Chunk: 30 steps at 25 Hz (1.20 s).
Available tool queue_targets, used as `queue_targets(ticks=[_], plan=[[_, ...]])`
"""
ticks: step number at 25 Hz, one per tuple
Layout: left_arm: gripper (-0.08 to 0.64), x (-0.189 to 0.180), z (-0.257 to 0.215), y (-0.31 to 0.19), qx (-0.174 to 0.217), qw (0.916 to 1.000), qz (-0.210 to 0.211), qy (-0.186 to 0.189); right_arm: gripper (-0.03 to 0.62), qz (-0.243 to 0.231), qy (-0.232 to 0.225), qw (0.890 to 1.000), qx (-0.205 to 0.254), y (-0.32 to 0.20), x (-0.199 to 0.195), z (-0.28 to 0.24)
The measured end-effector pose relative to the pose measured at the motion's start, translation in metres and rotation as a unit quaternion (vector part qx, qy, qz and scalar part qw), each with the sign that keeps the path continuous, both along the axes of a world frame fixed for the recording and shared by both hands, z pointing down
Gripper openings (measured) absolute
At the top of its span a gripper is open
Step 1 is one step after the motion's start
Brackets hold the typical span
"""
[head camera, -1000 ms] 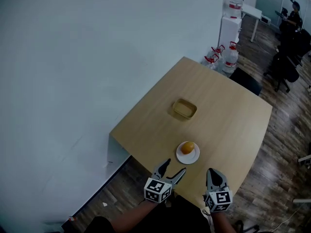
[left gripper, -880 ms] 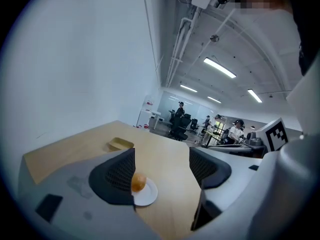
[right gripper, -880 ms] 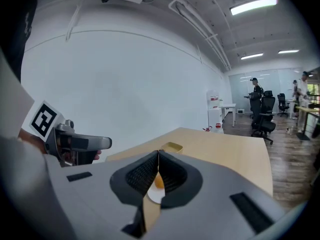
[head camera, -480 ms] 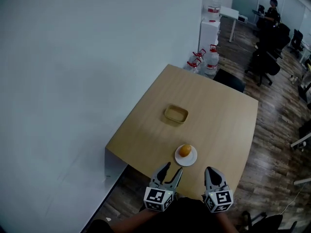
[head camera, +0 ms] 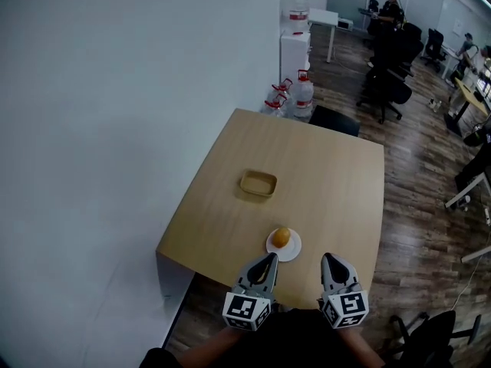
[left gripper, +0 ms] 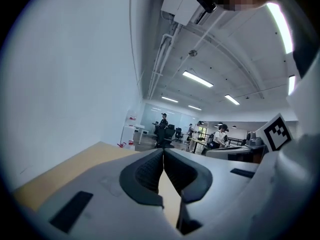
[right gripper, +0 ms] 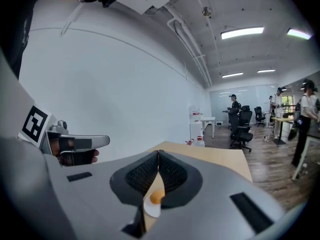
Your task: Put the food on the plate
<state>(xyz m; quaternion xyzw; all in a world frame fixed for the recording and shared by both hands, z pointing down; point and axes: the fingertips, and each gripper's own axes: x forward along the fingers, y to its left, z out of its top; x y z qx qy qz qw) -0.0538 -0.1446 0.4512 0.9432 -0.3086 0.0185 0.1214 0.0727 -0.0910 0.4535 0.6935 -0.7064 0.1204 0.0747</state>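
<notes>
The left gripper (head camera: pixel 267 263) has just been closing. Its jaws now meet at the tips with nothing between them, and the left gripper view shows only a strip of the table (head camera: pixel 322 182) through the gap behind the pads. The right gripper (head camera: pixel 332 263) also has its jaws pressed together on nothing. Both are held side by side over the table's near edge, tips forward and only a little below level.

The food (head camera: pixel 281 238) sits on the white plate (head camera: pixel 294 252), ahead of both sets of jaws and clear of them. It is just ahead and slightly right of the left tips, and ahead and to the left of the right tips. In the right gripper view it shows below the closed tips, framed in the opening behind the pads. It is an orange lump that looks nearly round from above and faintly wider than tall from the right gripper. It is too small to tell a long axis or any direction in which it points. It lies roughly at the plate's middle.

Farther ahead of the left jaws, past the plate, a shallow yellow tray (head camera: pixel 247 184) rests on the table, well apart from the plate.
</notes>
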Motion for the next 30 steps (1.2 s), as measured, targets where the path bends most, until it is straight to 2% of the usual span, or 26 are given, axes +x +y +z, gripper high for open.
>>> queue_targets(ticks=[7,13,25,30], plan=[[0.014,-0.014,-0.004,-0.015,0.005,0.9999,-0.007,0.014,0.060,0.042,0.033,0.999,0.008,0.007,0.016,-0.008],[0.014,-0.024,-0.001,-0.024,0.005,0.9999,-0.005,0.007,0.060,0.063,0.058,0.996,0.007,0.017,0.017,-0.012],[0.014,-0.041,0.013,-0.028,-0.013,0.9998,0.001,0.012,0.060,0.082,0.063,0.995,-0.011,0.027,0.025,0.011],[0.014,-0.039,0.009,-0.021,-0.002,0.9999,0.010,0.008,0.060,0.088,0.064,0.994,-0.014,0.037,0.026,0.012]])
